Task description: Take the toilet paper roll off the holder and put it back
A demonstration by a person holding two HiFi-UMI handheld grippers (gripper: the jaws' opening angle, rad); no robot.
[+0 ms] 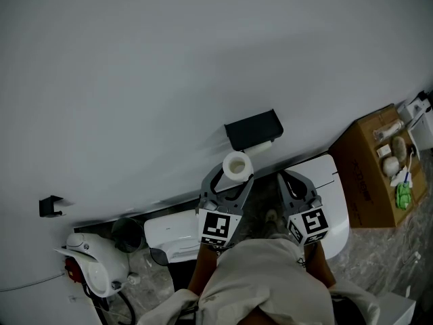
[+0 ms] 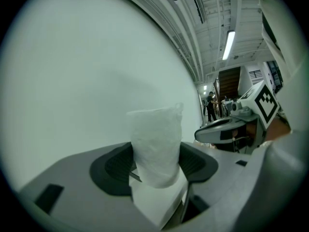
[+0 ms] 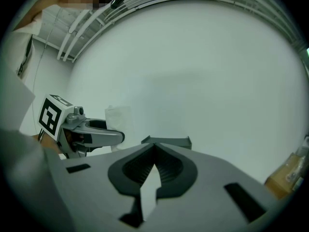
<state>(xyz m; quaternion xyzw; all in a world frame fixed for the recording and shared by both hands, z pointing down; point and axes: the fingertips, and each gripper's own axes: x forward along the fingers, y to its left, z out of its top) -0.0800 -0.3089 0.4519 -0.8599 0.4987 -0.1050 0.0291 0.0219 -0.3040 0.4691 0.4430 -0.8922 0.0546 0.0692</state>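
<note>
Head view first: the toilet paper roll is clamped in the left tool, just below the black holder on the wall and apparently off it. The right tool hangs beside it, closed on nothing.

Left gripper view: both jaws press the roll's sides, with bare wall behind.

Right gripper view: the jaws meet, empty, pointing toward the holder, and the roll shows off to its left, apart from it.

Removal looks done. Hanging the roll back on the holder is the part left.
</note>
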